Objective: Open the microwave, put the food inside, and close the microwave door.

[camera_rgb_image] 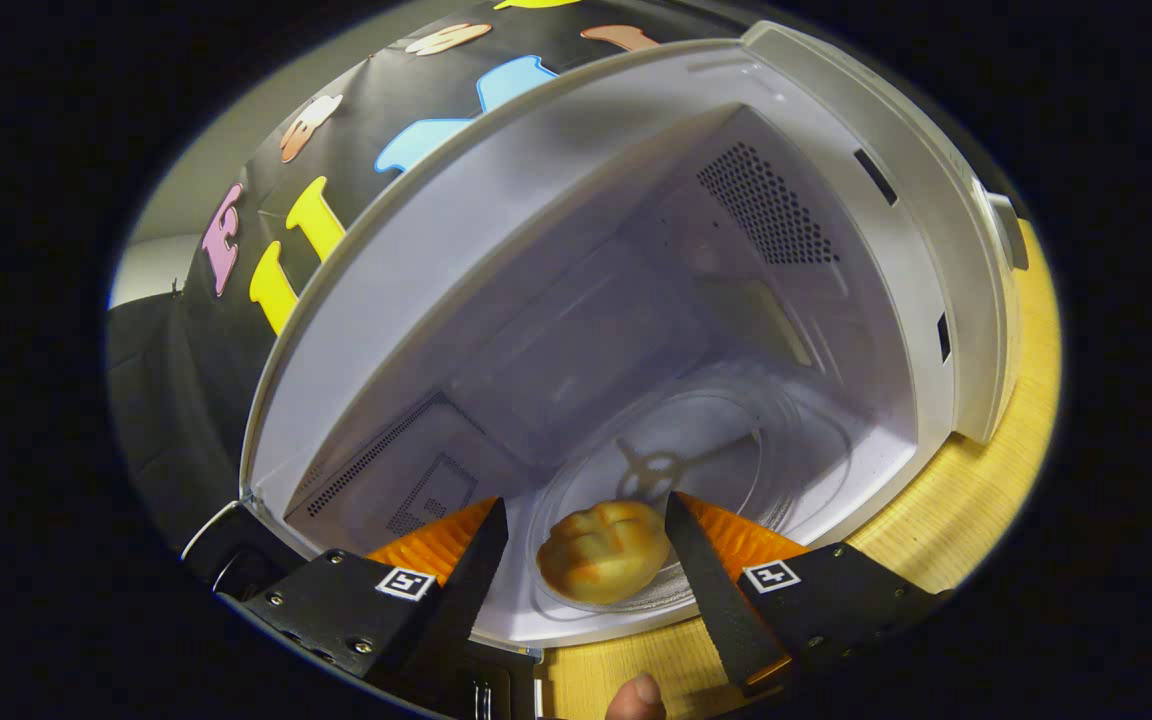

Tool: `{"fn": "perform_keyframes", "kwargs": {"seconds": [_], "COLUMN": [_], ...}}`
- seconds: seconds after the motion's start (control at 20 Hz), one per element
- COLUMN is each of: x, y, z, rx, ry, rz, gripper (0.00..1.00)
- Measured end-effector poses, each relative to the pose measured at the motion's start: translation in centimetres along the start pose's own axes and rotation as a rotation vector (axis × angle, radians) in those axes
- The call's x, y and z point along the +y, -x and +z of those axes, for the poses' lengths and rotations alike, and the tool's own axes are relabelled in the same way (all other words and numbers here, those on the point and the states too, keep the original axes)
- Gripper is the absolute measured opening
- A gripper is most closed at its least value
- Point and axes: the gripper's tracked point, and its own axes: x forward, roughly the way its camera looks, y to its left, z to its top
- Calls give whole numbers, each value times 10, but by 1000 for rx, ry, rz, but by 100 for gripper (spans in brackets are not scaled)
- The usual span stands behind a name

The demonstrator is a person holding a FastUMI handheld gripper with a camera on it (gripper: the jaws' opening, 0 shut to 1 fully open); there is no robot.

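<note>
No brand or readable writing shows on the microwave (946, 190); each finger carries only a small square black-and-white marker. The microwave stands on a wooden table (976, 500) with its cavity exposed, perforated vent patches on its inner walls. Inside, a clear glass turntable (726, 440) holds the food, a golden bun (604, 552) with creased folds, resting at the tray's near edge. The gripper (586, 525) is spread wide, its fingers flanking the bun without touching it. A fingertip (636, 698) shows below them.
</note>
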Motion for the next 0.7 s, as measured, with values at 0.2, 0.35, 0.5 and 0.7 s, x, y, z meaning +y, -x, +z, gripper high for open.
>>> {"fn": "perform_keyframes", "kwargs": {"seconds": [0.2, 0.35, 0.5, 0.7], "x": [9, 36, 59, 86], "y": [26, 67, 117, 197], "z": [11, 8, 2, 1], "rx": [-24, 29, 90, 126], "ry": [119, 85, 66, 105], "rz": [12, 105, 195, 337], "gripper": [96, 96, 96, 96]}}
